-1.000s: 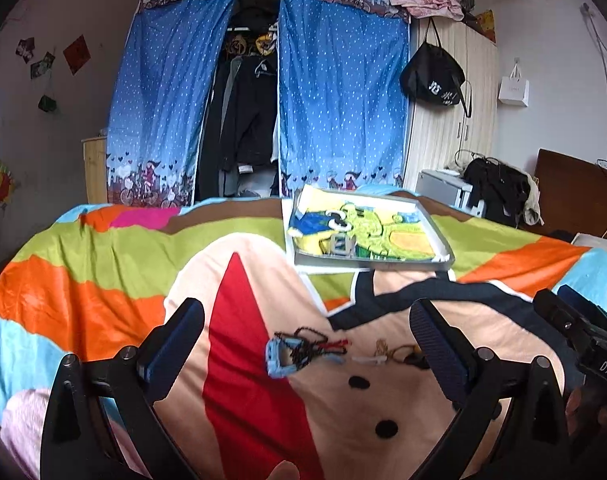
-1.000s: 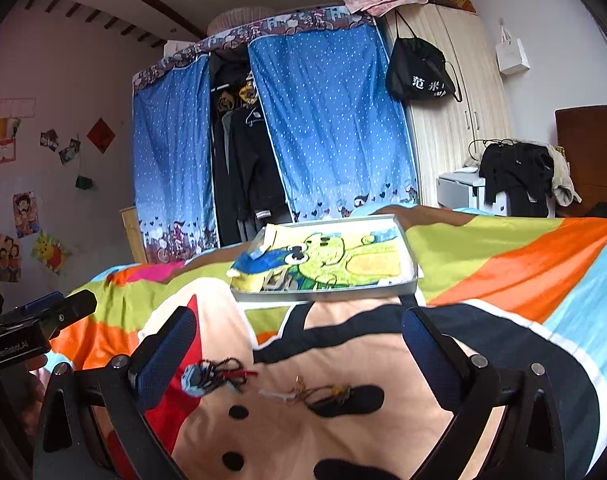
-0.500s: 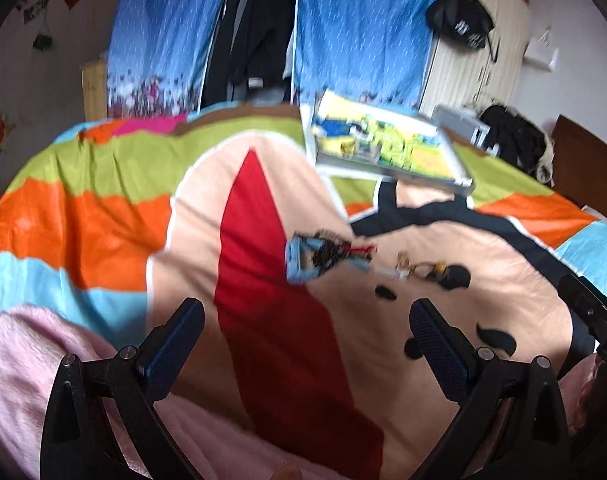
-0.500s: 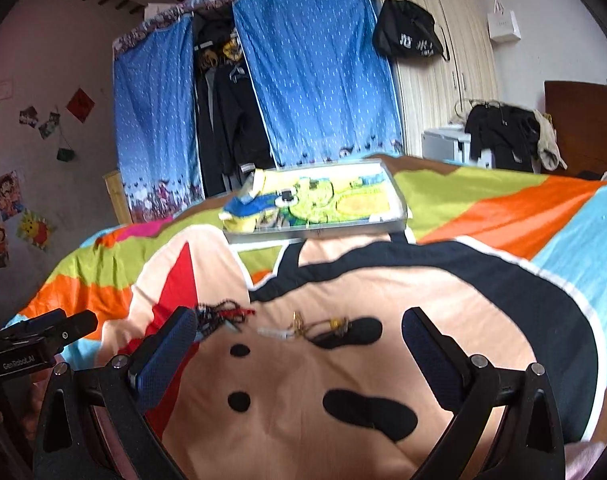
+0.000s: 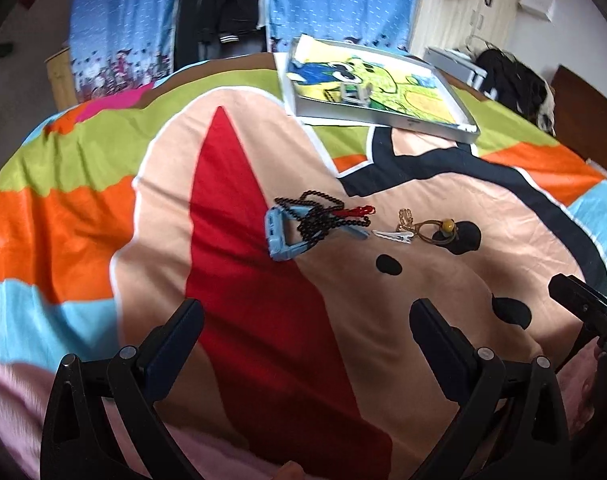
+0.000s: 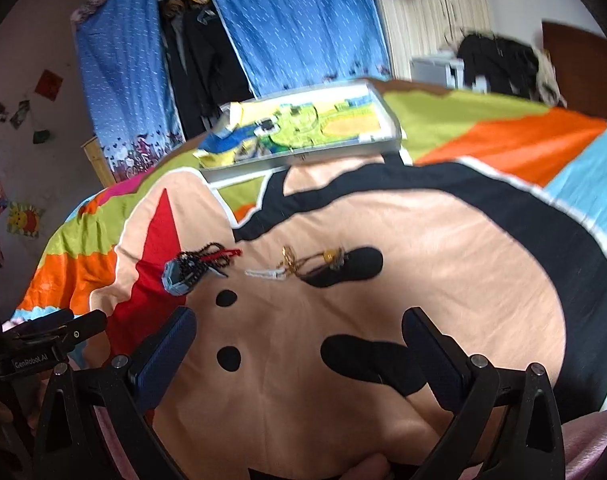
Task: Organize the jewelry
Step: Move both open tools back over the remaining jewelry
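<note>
Bedspread point(image 5: 83, 208): soft matt cloth, lightly creased, filling the centre of both views. Tray point(image 5: 387, 118), upper centre: pale metal rim with a dull sheen, lined with a matt printed cartoon sheet. Bead necklace point(image 5: 323, 216), centre: small dark glossy beads on a string, with a red cord end. Blue clip point(image 5: 281, 240) beneath it: matt plastic. Hair clip point(image 5: 393, 236): thin white, smooth finish. Bangle point(image 5: 435, 232): slim brown glossy ring with a shiny amber bead. Gold chain point(image 5: 405, 216): bright metal links. Left gripper point(image 5: 303, 332) and right gripper point(image 6: 299, 336), lower frame: black hard plastic frames, metal screw heads; pads point(image 6: 163, 356) dark blue, finely textured rubber-like surface. Curtains point(image 6: 303, 20), top: thin blue dotted cloth.
</note>
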A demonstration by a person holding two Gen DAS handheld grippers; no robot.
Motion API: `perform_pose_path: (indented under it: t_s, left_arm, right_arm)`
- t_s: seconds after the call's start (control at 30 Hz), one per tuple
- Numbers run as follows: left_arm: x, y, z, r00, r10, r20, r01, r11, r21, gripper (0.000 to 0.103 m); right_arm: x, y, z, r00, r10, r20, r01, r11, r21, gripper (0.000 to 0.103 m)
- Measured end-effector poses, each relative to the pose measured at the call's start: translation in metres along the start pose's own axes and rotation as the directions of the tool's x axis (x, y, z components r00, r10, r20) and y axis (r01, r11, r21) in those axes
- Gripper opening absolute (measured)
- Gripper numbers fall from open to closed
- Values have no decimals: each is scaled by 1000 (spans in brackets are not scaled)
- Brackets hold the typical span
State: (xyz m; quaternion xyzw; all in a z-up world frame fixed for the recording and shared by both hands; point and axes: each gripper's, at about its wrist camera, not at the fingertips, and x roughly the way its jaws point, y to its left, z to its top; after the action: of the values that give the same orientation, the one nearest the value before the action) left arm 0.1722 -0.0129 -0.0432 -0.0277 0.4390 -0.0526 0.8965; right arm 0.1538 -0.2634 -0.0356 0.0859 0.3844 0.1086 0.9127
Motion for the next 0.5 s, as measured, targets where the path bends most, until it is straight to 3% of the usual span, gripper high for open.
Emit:
perform_pose_path:
  t_s: [0.3, 0.5]
  left_arm:
    - [46, 2, 32, 990, -69, -127, 80, 993, 88, 101]
    - [70, 18, 58, 988, -84, -128, 95, 992, 85, 100]
  right_arm:
    - [39, -21, 11, 986, 54, -159, -39, 994, 99, 103]
    - [68, -35, 30, 977, 49, -208, -30, 995, 94, 103]
